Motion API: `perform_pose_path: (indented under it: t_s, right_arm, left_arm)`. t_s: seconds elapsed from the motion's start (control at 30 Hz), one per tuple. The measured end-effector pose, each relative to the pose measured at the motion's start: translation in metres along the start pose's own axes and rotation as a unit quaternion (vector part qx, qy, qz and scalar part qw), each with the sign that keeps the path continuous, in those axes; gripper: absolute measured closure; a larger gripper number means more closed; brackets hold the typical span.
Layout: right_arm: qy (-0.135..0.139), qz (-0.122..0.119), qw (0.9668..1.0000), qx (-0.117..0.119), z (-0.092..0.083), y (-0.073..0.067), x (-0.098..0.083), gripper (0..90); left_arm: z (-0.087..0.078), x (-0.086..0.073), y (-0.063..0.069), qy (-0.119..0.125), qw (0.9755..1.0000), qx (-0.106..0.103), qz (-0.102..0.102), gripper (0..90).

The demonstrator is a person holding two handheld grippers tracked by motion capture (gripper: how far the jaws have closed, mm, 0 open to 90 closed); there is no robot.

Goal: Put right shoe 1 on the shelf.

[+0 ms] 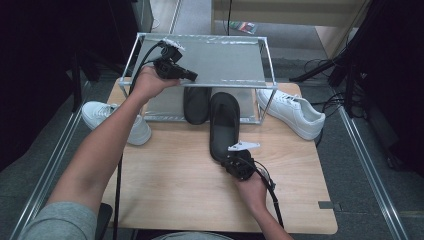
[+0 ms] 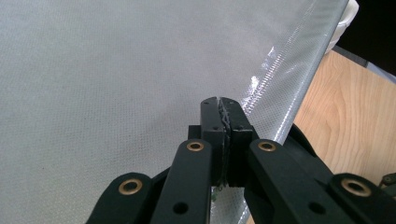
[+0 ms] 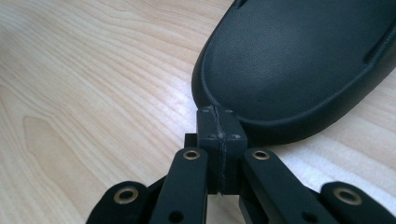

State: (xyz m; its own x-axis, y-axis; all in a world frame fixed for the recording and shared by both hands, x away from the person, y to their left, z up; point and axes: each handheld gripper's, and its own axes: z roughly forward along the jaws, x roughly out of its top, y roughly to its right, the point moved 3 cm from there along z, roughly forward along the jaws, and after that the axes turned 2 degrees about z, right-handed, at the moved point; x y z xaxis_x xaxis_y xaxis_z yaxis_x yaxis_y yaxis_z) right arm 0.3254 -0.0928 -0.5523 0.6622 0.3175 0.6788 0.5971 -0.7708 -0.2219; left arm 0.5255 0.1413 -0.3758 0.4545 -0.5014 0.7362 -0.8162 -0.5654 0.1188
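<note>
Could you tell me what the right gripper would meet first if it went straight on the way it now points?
Most likely the black shoe: the right gripper, jaws shut, points at its rounded end and already sits at its rim. Whether they touch is unclear.

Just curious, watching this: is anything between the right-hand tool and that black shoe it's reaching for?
Nothing visible. The right tool, jaws shut, sits right at the rounded end of the black shoe, with only bare wooden table around them. Whether it touches the shoe I can't tell.
</note>
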Motion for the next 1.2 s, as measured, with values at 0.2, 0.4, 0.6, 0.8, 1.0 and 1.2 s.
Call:
perform_pose_path:
  t_s: [0.2, 0.4, 0.6, 0.8, 1.0, 1.2]
  right_arm:
    - [0.004, 0.006, 1.0, -0.002, 0.003, 0.004, 0.006, 90.0]
    - [0.019, 0.006, 0.9998, -0.002, 0.004, 0.009, 0.016, 90.0]
    - [0.03, 0.008, 0.9994, -0.011, 0.005, 0.016, 0.031, 90.0]
    - [0.04, 0.021, 0.999, -0.004, 0.002, 0.023, 0.039, 90.0]
    - [0.025, 0.011, 0.9996, 0.006, -0.004, 0.014, 0.03, 90.0]
    - [-0.001, -0.003, 1.0, -0.006, 0.002, 0.015, 0.015, 90.0]
  left_arm:
    - [0.0, -0.001, 0.001, 0.003, 0.9999, 0.006, 0.009, 90.0]
    - [0.001, -0.001, 0.001, 0.001, 0.9999, 0.007, 0.012, 90.0]
    - [0.001, -0.002, 0.001, 0.001, 0.9999, 0.006, 0.008, 90.0]
    - [0.001, -0.002, 0.001, 0.001, 1.0, 0.006, 0.006, 90.0]
    - [0.001, -0.002, 0.001, 0.004, 1.0, 0.004, 0.005, 90.0]
    - [0.001, -0.002, 0.002, 0.003, 0.9999, 0.009, 0.011, 90.0]
